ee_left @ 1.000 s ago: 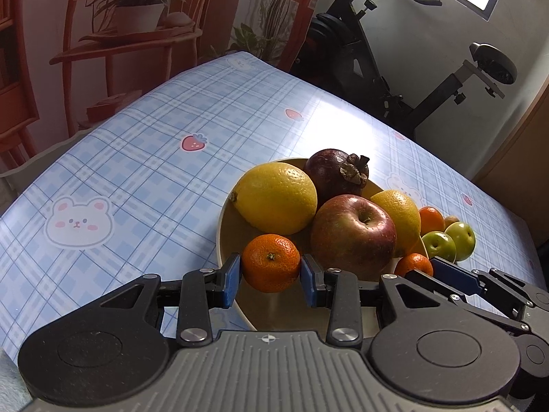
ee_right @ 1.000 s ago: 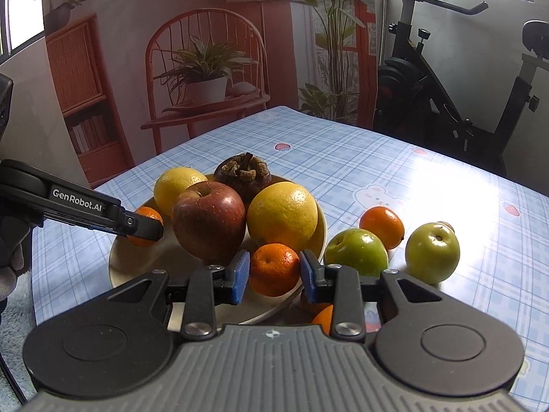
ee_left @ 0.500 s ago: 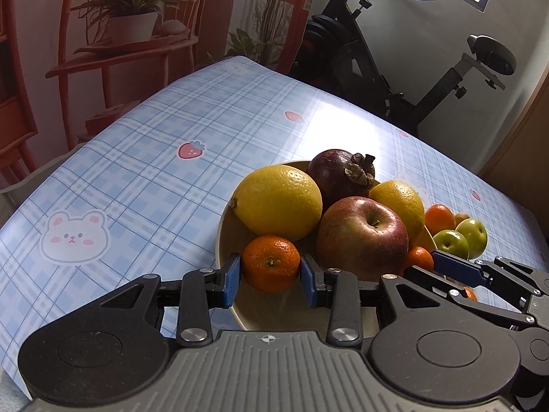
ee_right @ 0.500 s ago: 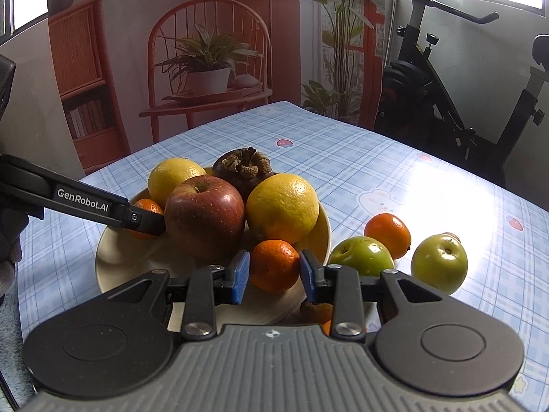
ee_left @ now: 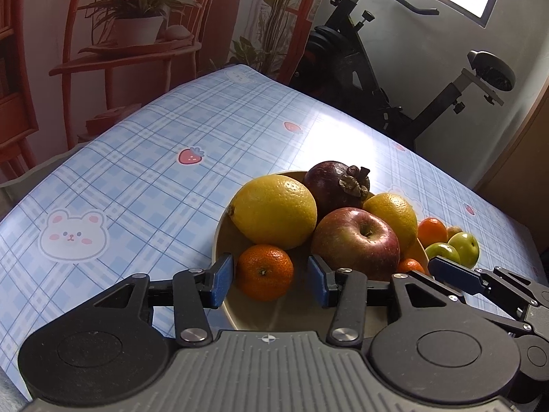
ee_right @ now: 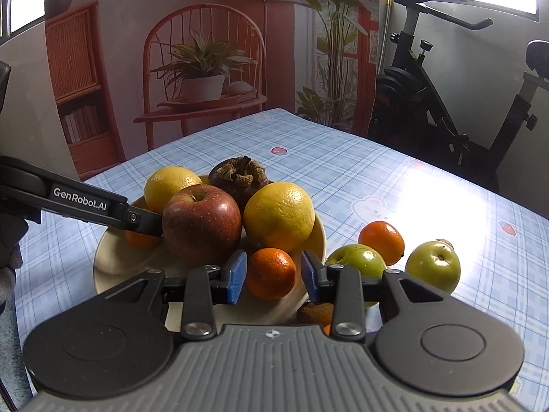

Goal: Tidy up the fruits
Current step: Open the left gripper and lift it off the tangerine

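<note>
the left gripper (ee_left: 266, 278) now has its jaws spread, with a clear gap on each side of the small mandarin (ee_left: 264, 272) between its blue pads (ee_left: 221, 281); half a second ago those pads were pressed against the fruit. the mandarin sits in the near left part of the beige bowl (ee_left: 223, 237), just in front of the big lemon (ee_left: 274, 211).

the right gripper (ee_right: 272, 278) has likewise opened wider than before; a second mandarin (ee_right: 271, 273) rests between its fingertips at the near right rim of the bowl (ee_right: 106, 267), with a narrow gap on both sides, so it is no longer pinched.

in the bowl, unchanged, are the red apple (ee_right: 200, 228), a yellow orange (ee_right: 279, 216) to its right, the lemon (ee_right: 168, 183) at the far left and a dark mangosteen (ee_right: 240, 176) at the back. on the checked blue tablecloth (ee_right: 360, 171), right of the bowl, lie two green apples (ee_right: 357, 260) (ee_right: 433, 266) and an orange tangerine (ee_right: 381, 242) behind them. a brown fruit (ee_right: 314, 312) shows just under the right gripper's right finger, partly hidden.
</note>
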